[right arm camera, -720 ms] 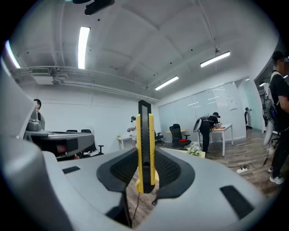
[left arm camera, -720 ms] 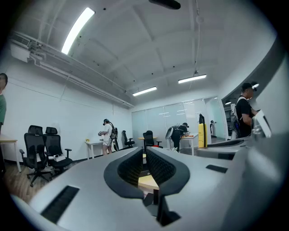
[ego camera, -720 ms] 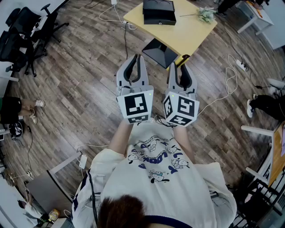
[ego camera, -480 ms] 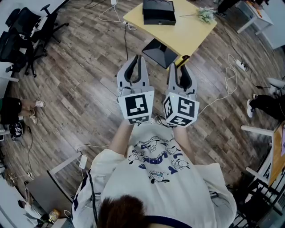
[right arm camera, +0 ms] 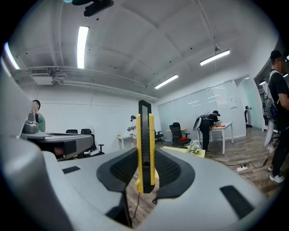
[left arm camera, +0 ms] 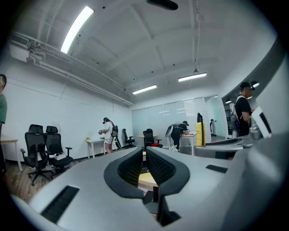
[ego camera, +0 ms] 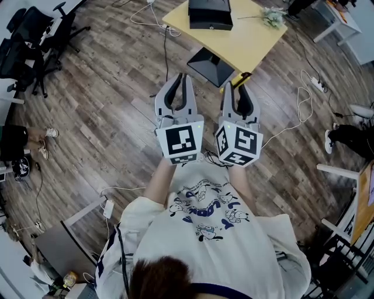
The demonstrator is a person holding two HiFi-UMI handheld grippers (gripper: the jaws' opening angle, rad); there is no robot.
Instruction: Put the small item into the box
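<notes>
Yellow surface (ego camera: 248, 42) stood on wood floor (ego camera: 111, 99); black box (ego camera: 210, 13) and white flower bunch (ego camera: 270, 18) lay on it.

Yellow-and-black utility knife (right arm camera: 145, 135) upright in the grip of the right tongs (right arm camera: 145, 158)

black box (ego camera: 210, 17) cut off by top edge, flowers (ego camera: 270, 18) blurry
</notes>
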